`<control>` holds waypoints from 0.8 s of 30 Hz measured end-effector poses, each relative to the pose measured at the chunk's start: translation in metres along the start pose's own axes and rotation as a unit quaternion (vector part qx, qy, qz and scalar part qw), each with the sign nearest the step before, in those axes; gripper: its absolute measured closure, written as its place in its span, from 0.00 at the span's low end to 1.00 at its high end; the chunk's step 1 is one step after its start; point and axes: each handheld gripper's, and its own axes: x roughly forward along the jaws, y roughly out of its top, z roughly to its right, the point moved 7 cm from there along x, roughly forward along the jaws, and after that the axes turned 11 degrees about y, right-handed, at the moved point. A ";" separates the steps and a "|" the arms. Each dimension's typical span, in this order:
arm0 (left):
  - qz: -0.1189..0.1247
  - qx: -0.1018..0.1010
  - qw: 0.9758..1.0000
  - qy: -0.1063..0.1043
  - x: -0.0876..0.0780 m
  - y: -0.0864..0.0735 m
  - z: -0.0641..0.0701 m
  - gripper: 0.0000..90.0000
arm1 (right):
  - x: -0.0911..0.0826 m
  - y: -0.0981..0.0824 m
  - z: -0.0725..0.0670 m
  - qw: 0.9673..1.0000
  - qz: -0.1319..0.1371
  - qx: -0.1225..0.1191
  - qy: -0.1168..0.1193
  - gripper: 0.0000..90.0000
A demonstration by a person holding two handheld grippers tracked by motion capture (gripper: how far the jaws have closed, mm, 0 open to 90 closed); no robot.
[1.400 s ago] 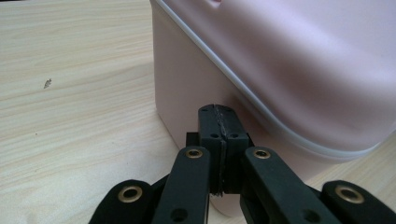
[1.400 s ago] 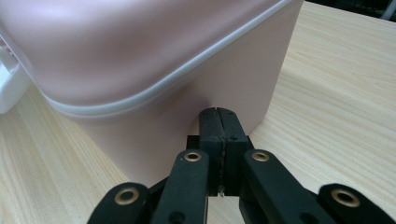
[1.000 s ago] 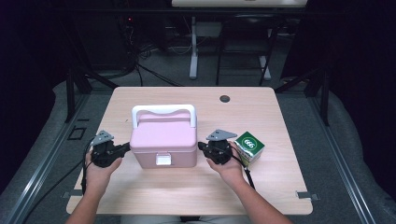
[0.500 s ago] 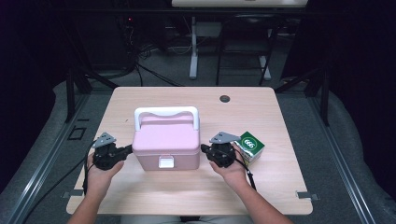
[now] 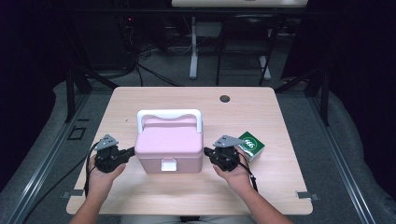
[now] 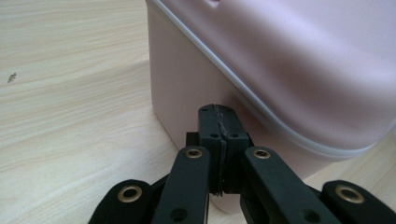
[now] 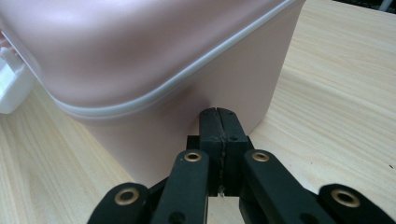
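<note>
A pink lidded box (image 5: 169,145) with a white handle and a white front latch stands on the wooden table (image 5: 196,98). My left gripper (image 5: 131,151) is shut with nothing in it, its tips against the box's left side wall (image 6: 187,88). My right gripper (image 5: 206,151) is also shut and empty, its tips against the box's right side wall (image 7: 196,107). In both gripper views the black jaws meet flat, with the left gripper (image 6: 218,112) and right gripper (image 7: 218,114) close below the lid's pale seam.
A small green and white carton (image 5: 250,144) lies just right of my right hand. A dark round cable hole (image 5: 225,98) sits near the table's far edge. Beyond the table are desk legs and cables on a grey floor.
The box has slid a little towards the person and to the right, with both grippers moving alongside it. Both grippers stay shut.
</note>
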 end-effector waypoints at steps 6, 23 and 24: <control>-0.004 0.001 1.000 -0.008 -0.002 -0.002 0.007 1.00 | -0.007 -0.004 -0.001 1.000 0.000 0.001 -0.001 1.00; -0.005 0.005 1.000 -0.023 -0.011 -0.008 0.024 1.00 | -0.027 -0.014 -0.010 1.000 -0.001 -0.002 0.004 1.00; -0.005 0.005 1.000 -0.023 -0.011 -0.008 0.024 1.00 | -0.029 -0.014 -0.011 1.000 -0.001 -0.003 0.004 1.00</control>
